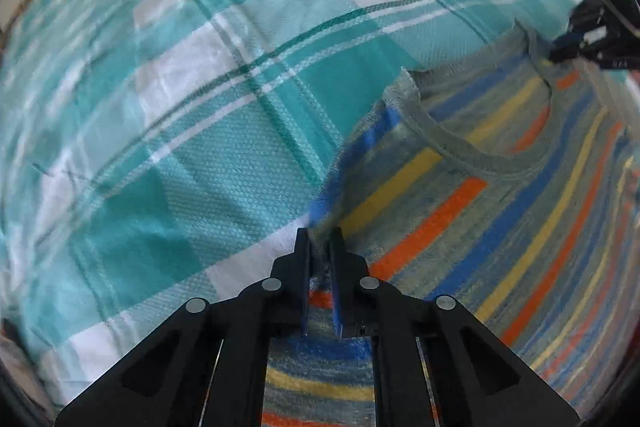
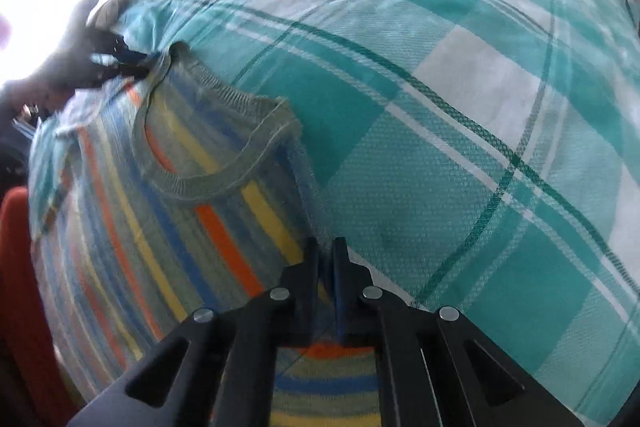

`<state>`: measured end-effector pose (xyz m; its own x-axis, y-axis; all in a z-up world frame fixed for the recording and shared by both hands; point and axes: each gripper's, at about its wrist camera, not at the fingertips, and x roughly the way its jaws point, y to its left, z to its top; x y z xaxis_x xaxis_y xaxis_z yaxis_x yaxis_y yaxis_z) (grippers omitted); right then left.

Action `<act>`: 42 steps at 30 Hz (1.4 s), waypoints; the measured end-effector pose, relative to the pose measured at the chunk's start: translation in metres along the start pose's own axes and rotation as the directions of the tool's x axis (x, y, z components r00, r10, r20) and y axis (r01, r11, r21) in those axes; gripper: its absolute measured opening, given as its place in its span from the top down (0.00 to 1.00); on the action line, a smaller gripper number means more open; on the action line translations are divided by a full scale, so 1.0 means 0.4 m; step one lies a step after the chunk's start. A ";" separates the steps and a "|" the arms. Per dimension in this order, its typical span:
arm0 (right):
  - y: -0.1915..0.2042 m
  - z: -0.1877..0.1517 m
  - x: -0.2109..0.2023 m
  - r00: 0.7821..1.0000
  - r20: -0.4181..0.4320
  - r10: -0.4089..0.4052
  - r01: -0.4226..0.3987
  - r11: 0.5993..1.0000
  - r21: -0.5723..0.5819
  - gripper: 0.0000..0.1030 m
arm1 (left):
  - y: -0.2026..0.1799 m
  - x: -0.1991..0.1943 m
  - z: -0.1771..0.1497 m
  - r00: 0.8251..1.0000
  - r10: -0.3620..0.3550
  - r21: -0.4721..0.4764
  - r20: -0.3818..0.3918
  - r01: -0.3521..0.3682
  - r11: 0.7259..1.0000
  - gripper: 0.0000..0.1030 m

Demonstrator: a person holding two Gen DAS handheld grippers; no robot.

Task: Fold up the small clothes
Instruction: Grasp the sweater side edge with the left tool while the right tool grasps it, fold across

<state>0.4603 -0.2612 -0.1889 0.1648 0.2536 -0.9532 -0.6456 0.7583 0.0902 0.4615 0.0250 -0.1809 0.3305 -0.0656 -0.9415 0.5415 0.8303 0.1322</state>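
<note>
Pinching striped shirt (image 1: 500,195), fingers (image 1: 304,251) closed.

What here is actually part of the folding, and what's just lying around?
Part of the job:
striped shirt
left claw, pinching one shoulder
right claw, pinching the other shoulder

Just lying about:
teal checked bedsheet underneath
red object at the edge

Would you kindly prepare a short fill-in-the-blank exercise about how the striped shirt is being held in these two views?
1. Each hand-held gripper, left and right, is shut on the striped ____.
2. The shirt lies on a teal and white ____ bedsheet.
3. The shirt's neckline band is coloured ____.
4. Besides blue and yellow, the shirt has stripes of ____.

Missing words: shirt; checked; grey; orange
</note>
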 end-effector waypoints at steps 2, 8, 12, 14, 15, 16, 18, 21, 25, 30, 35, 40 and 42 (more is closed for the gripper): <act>0.051 -0.007 -0.022 0.985 0.024 -0.169 0.170 0.984 -0.056 0.94 | -0.051 -0.030 0.001 0.986 0.164 0.007 0.039 -0.164 0.986 0.94; 0.121 -0.017 -0.102 0.832 0.179 -0.525 0.529 0.848 0.026 0.95 | -0.084 -0.083 0.015 0.920 0.369 -0.122 0.132 -0.355 0.927 0.95; 0.115 0.011 -0.108 0.771 0.213 -0.600 0.595 0.798 0.094 0.95 | -0.069 -0.088 0.042 0.903 0.406 -0.152 0.140 -0.386 0.910 0.95; 0.097 0.036 -0.101 0.768 0.209 -0.606 0.596 0.795 0.114 0.95 | -0.037 -0.072 0.069 0.899 0.416 -0.160 0.135 -0.394 0.905 0.95; 0.091 0.050 -0.094 0.765 0.209 -0.609 0.598 0.792 0.120 0.95 | -0.028 -0.062 0.080 0.899 0.419 -0.165 0.130 -0.397 0.903 0.95; 0.083 0.063 -0.088 0.760 0.209 -0.615 0.604 0.788 0.122 0.95 | -0.014 -0.040 0.096 0.897 0.423 -0.168 0.127 -0.401 0.901 0.95; 0.071 0.084 -0.075 0.754 0.209 -0.623 0.612 0.781 0.124 0.95 | -0.001 -0.019 0.115 0.893 0.433 -0.181 0.119 -0.409 0.894 0.95; 0.052 0.106 -0.054 0.740 0.203 -0.641 0.629 0.767 0.127 0.95 | 0.017 0.007 0.142 0.884 0.451 -0.199 0.121 -0.424 0.884 0.95; 0.003 0.137 -0.029 0.735 0.186 -0.652 0.637 0.758 0.143 0.95 | 0.036 0.047 0.181 0.877 0.468 -0.201 0.111 -0.442 0.874 0.95; -0.042 0.176 0.028 0.739 0.154 -0.656 0.640 0.755 0.144 0.95 | 0.050 0.118 0.204 0.888 0.456 -0.200 0.061 -0.437 0.877 0.94; -0.070 0.159 0.059 0.800 0.146 -0.582 0.559 0.811 0.172 0.68 | 0.098 0.088 0.195 0.918 0.394 -0.238 0.051 -0.372 0.897 0.41; -0.164 0.027 -0.111 0.837 0.187 -0.515 0.421 0.823 0.383 0.30 | 0.218 -0.060 0.061 0.955 0.280 -0.394 0.095 -0.222 0.892 0.25; -0.178 -0.063 -0.183 0.861 0.193 -0.470 0.349 0.824 0.446 0.37 | 0.217 -0.096 -0.027 0.965 0.236 -0.400 0.113 -0.173 0.900 0.25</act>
<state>0.4754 -0.3488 -0.1329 0.5891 -0.0218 -0.8078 -0.1421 0.9813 -0.1301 0.4876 0.1057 -0.1367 0.5338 0.0701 -0.8427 0.1209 0.9800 0.1581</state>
